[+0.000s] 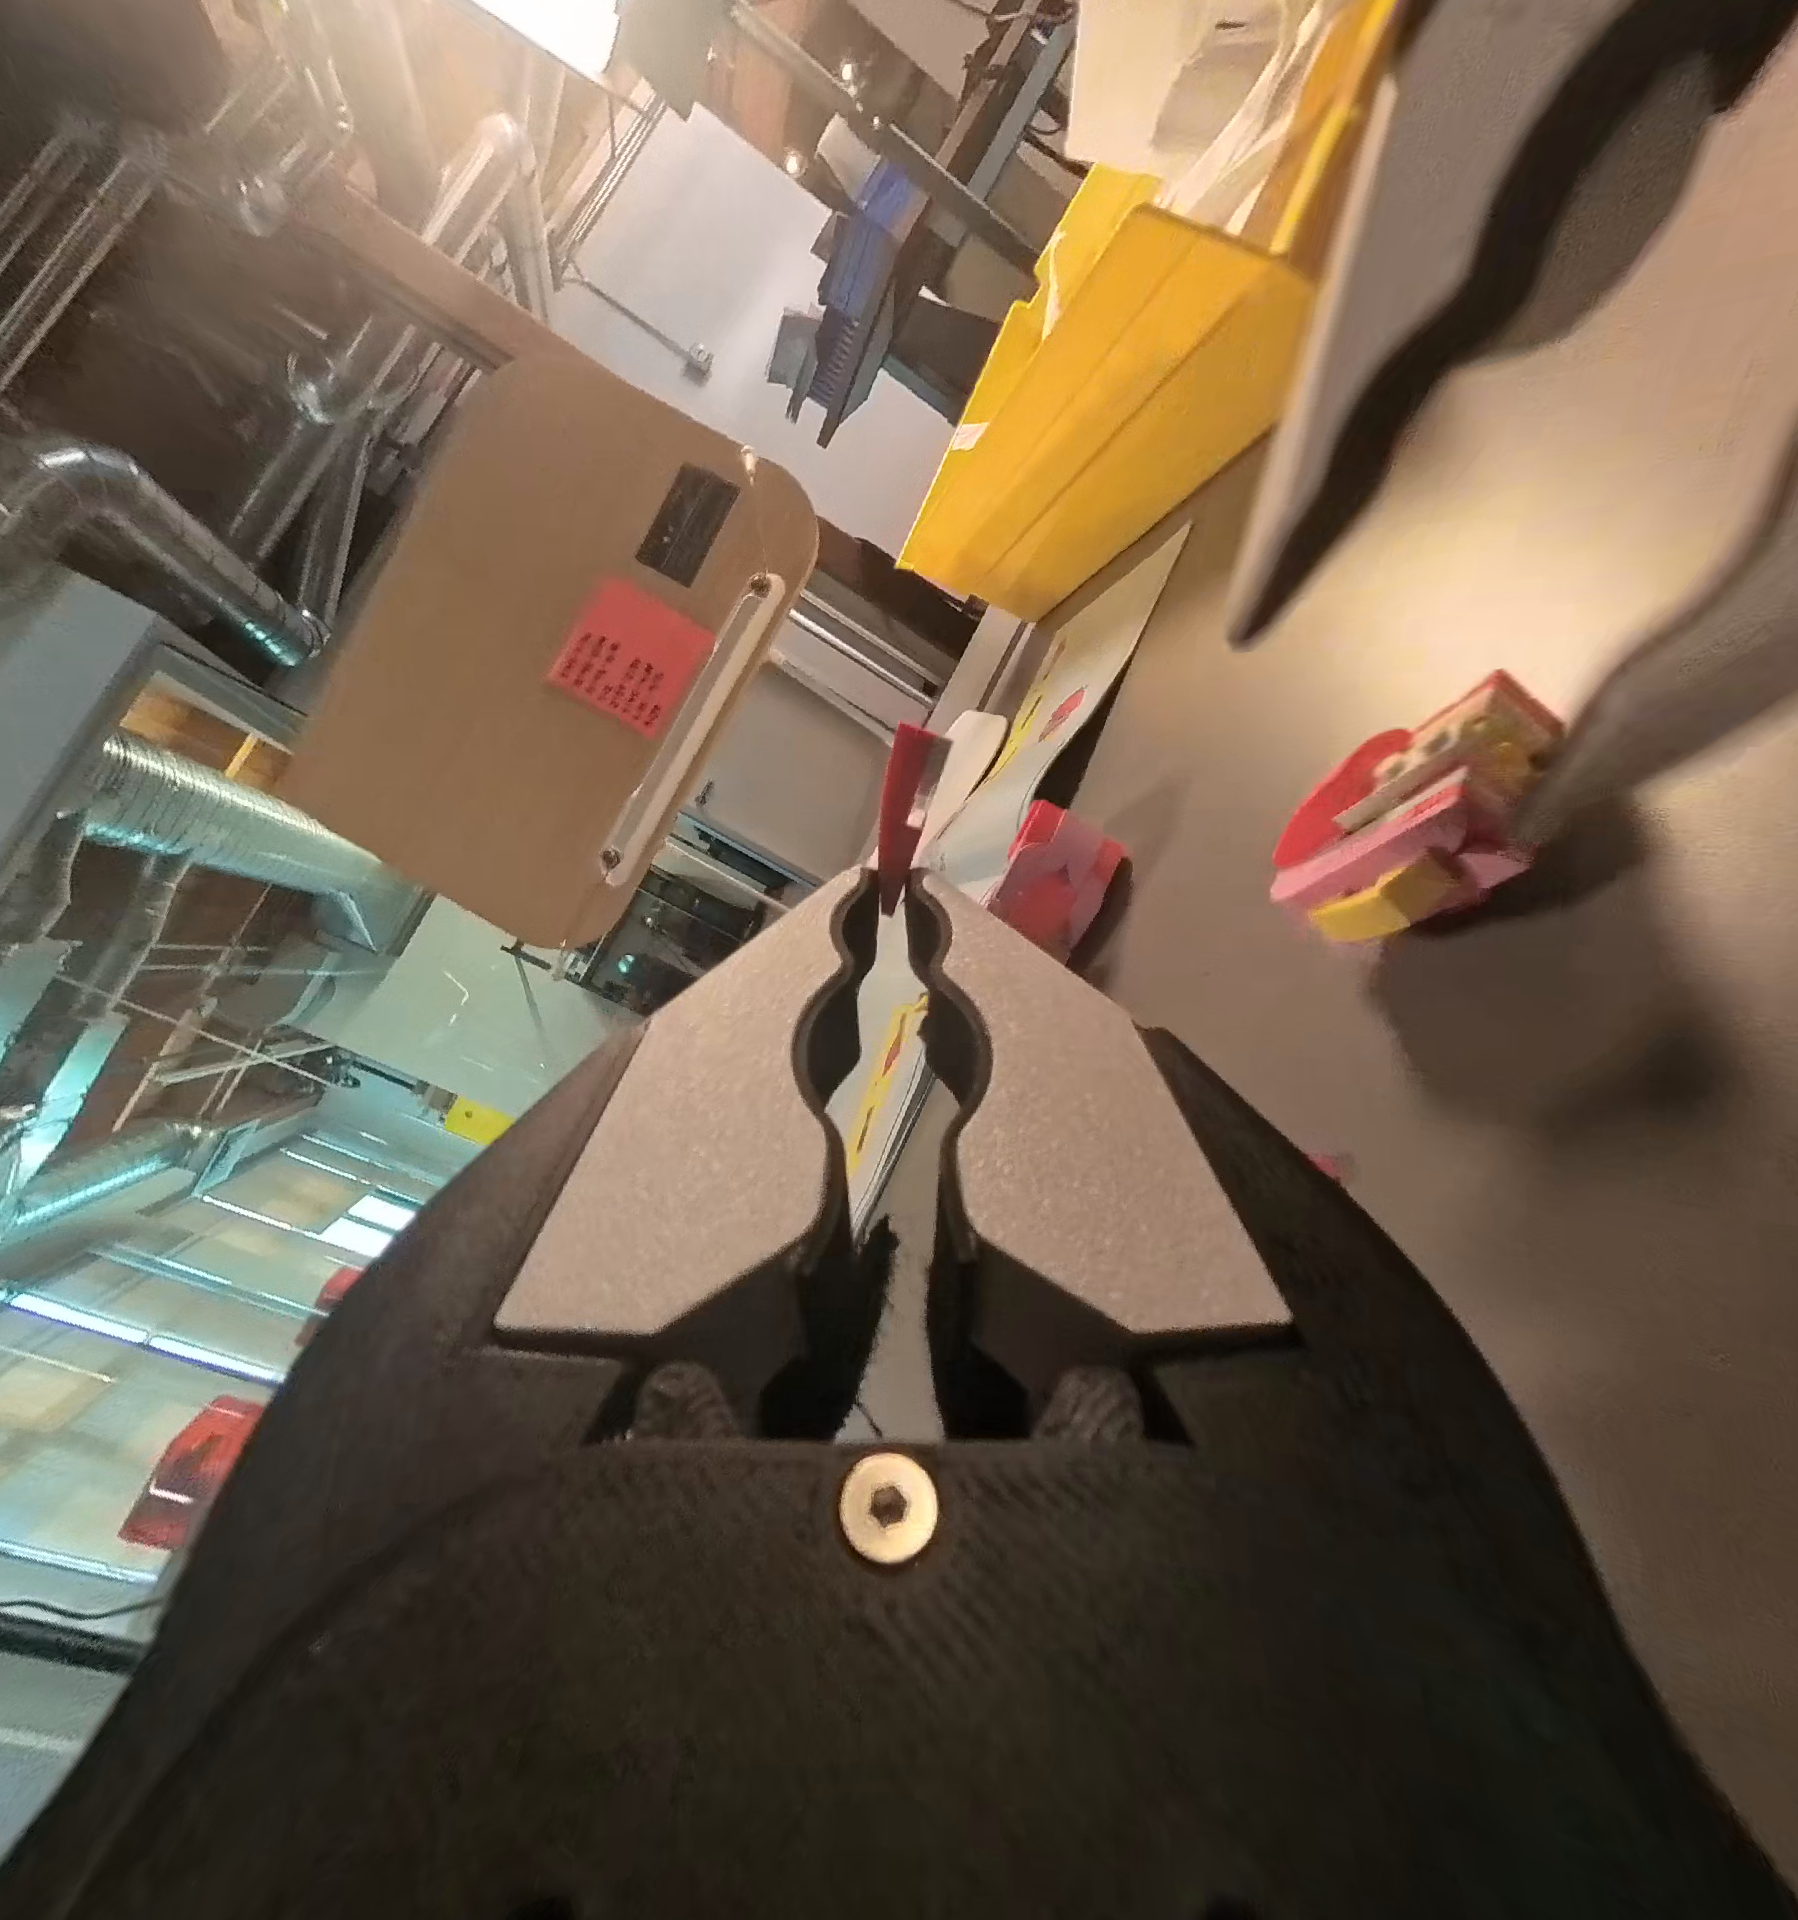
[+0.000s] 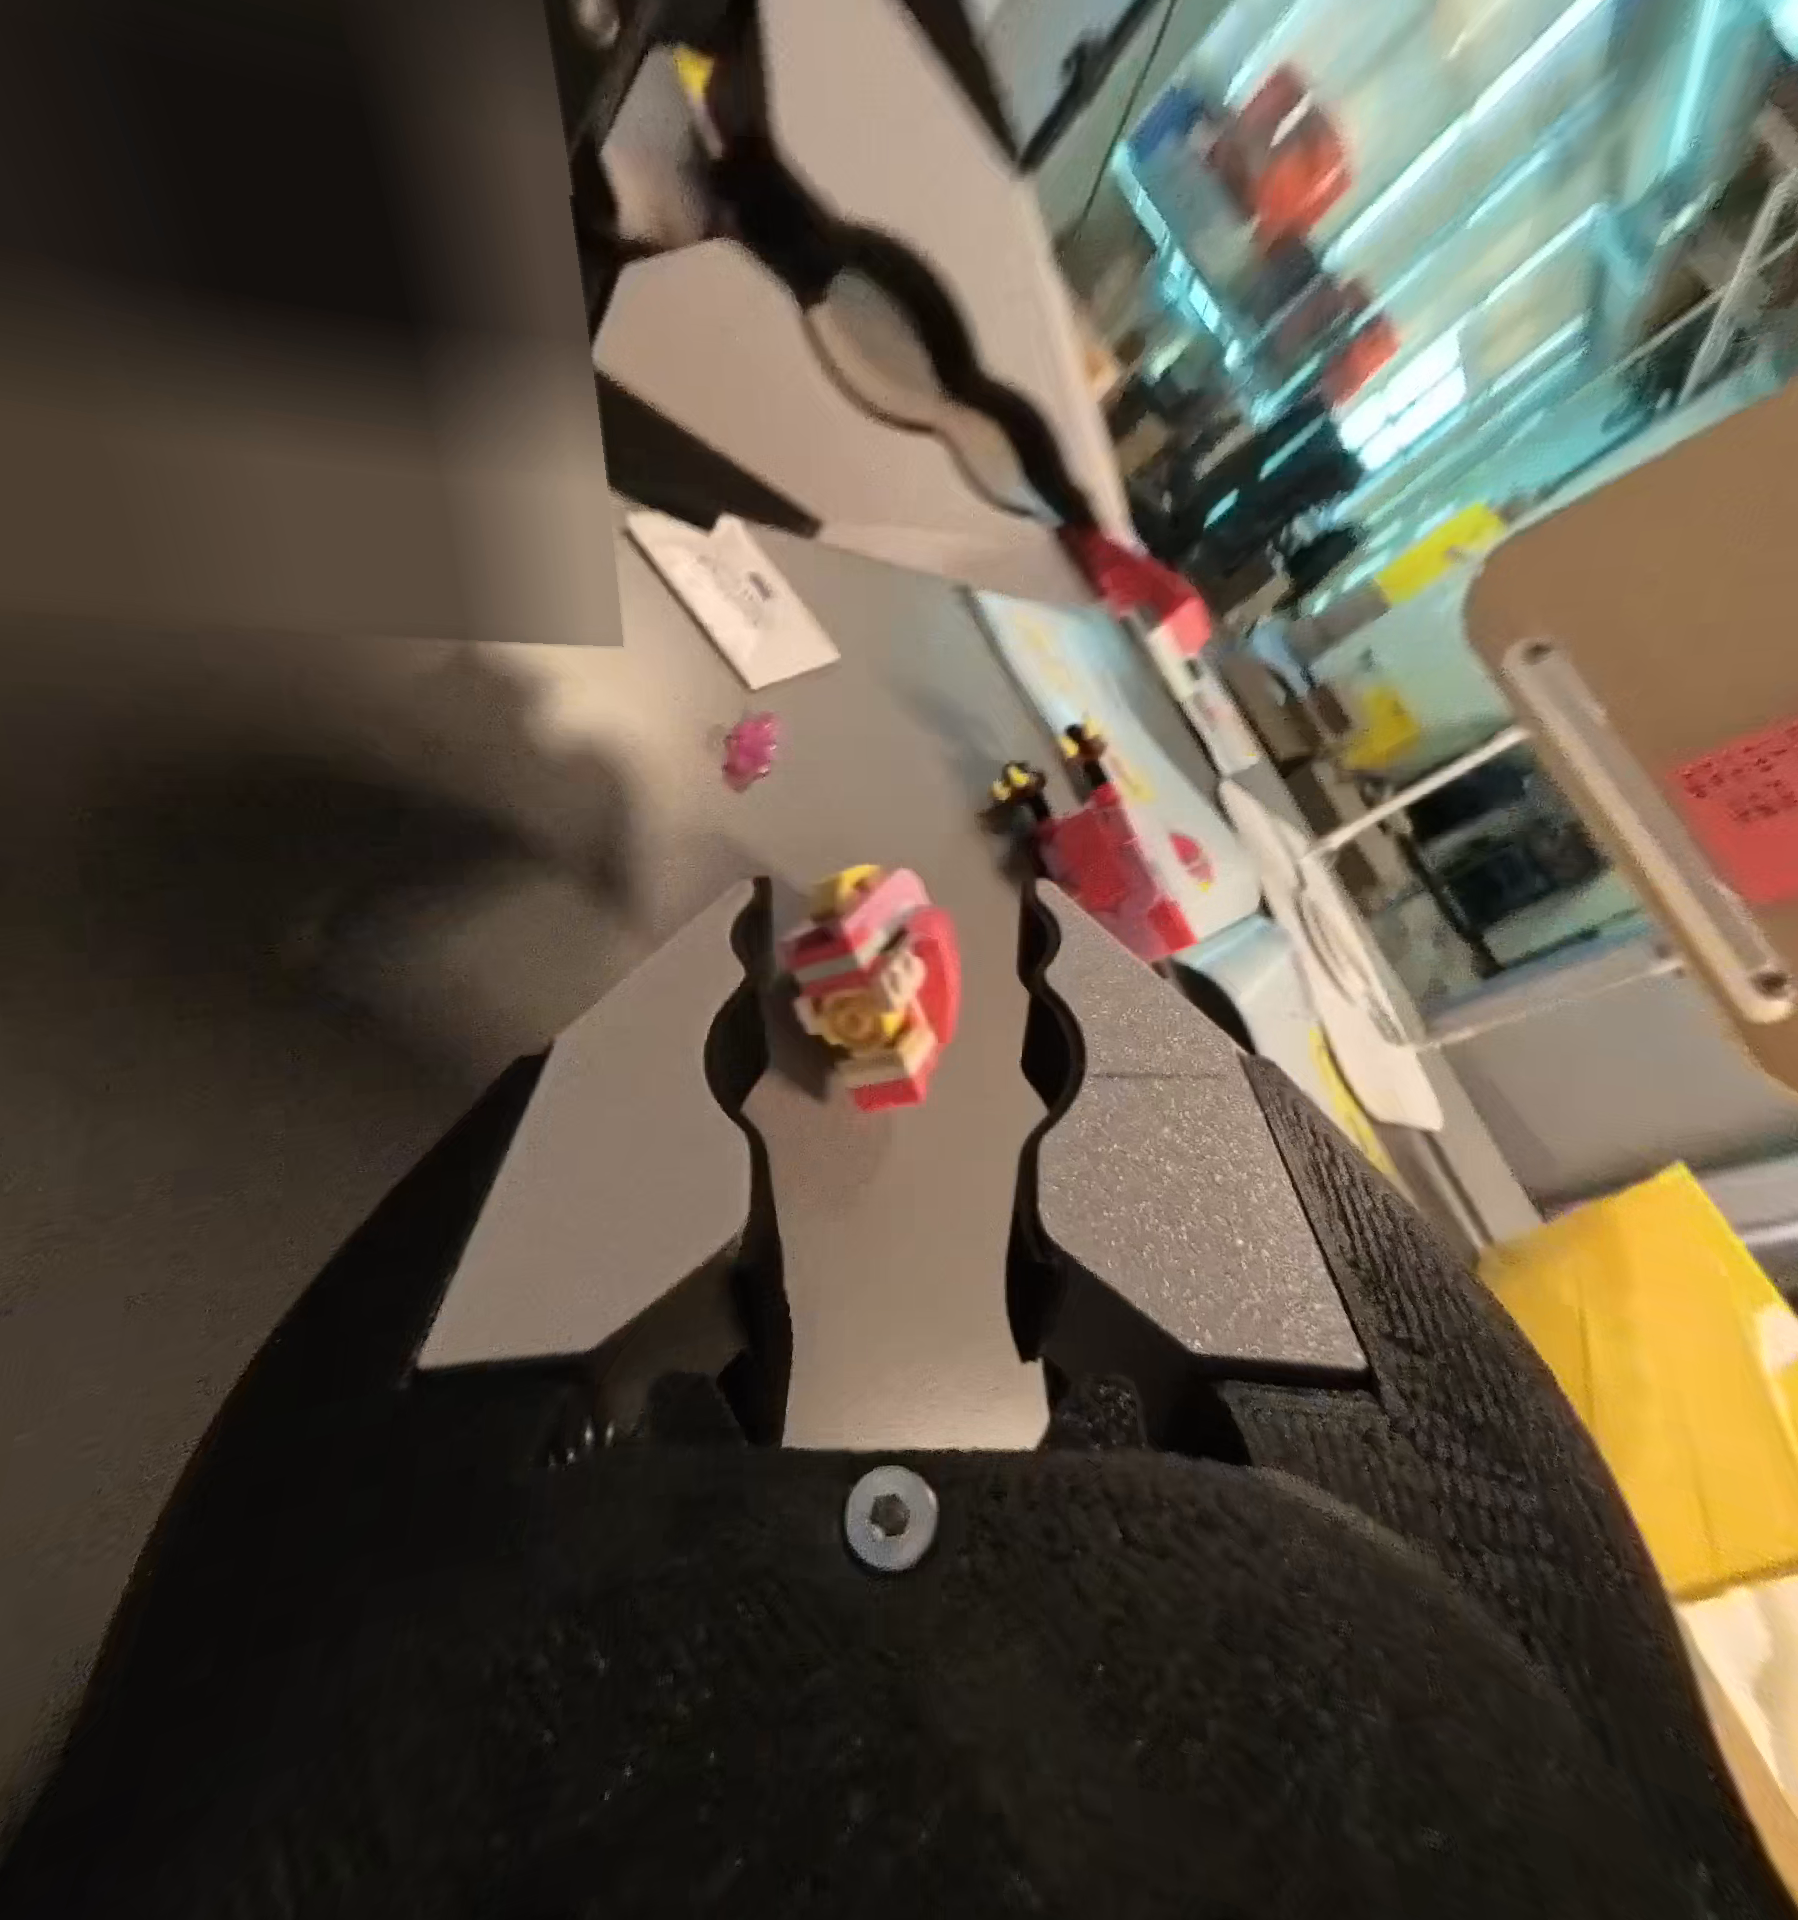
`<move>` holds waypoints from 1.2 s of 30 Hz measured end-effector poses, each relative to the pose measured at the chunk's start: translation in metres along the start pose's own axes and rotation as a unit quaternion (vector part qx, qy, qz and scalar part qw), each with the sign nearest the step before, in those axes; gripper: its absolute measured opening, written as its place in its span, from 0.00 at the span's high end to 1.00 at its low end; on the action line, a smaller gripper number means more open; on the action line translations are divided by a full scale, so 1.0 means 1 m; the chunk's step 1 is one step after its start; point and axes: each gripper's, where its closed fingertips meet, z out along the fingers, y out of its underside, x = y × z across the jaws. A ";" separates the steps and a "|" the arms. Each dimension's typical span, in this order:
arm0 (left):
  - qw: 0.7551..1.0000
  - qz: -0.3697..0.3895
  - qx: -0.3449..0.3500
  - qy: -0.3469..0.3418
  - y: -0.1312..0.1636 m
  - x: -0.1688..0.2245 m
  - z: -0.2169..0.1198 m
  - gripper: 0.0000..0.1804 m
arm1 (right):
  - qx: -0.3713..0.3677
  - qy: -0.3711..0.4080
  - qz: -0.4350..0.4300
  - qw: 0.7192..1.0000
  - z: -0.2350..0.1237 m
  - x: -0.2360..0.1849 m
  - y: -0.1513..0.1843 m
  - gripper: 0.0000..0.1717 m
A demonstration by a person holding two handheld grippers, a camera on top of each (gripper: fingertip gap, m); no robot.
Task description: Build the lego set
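Two grippers were in use over a grey table (image 2: 874, 665). The left gripper (image 1: 895, 902) had its jaws drawn in narrow, the fingertips pinching the lower end of a thin red flat piece (image 1: 903, 800), which stood up past the tips with a small clear part at its upper edge. The right gripper (image 2: 890, 894) was spread wide and held nothing; a small brick-built assembly (image 2: 869, 987) in red, pink and yellow lay on the table in the space between its fingers, close to the left finger and apart from the right one, with neither pad seen pressing on it. A second red brick block (image 2: 1113, 873) with dark stalks stood just beyond the right fingertip, beside a printed sheet (image 2: 1082, 665); a small pink piece (image 2: 751, 746) lay farther off, and a yellow bin (image 1: 1113, 395) sat at the table's far edge. Judged from this layout, the left tool was in a carrying phase and the right tool in an approach phase, positioned around the assembly but not closed on it.
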 end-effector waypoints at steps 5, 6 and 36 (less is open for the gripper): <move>1.000 -0.013 -0.001 0.001 0.002 -0.002 -0.001 0.98 | -0.126 0.009 0.008 0.992 0.019 -0.003 0.016 0.70; 1.000 -0.013 0.000 0.002 0.001 -0.002 -0.001 0.98 | -0.148 0.016 0.010 0.989 0.020 0.000 0.021 0.69; 1.000 0.012 0.017 0.020 -0.010 0.008 -0.004 0.98 | -0.092 0.003 0.726 0.681 -0.005 0.045 0.068 0.71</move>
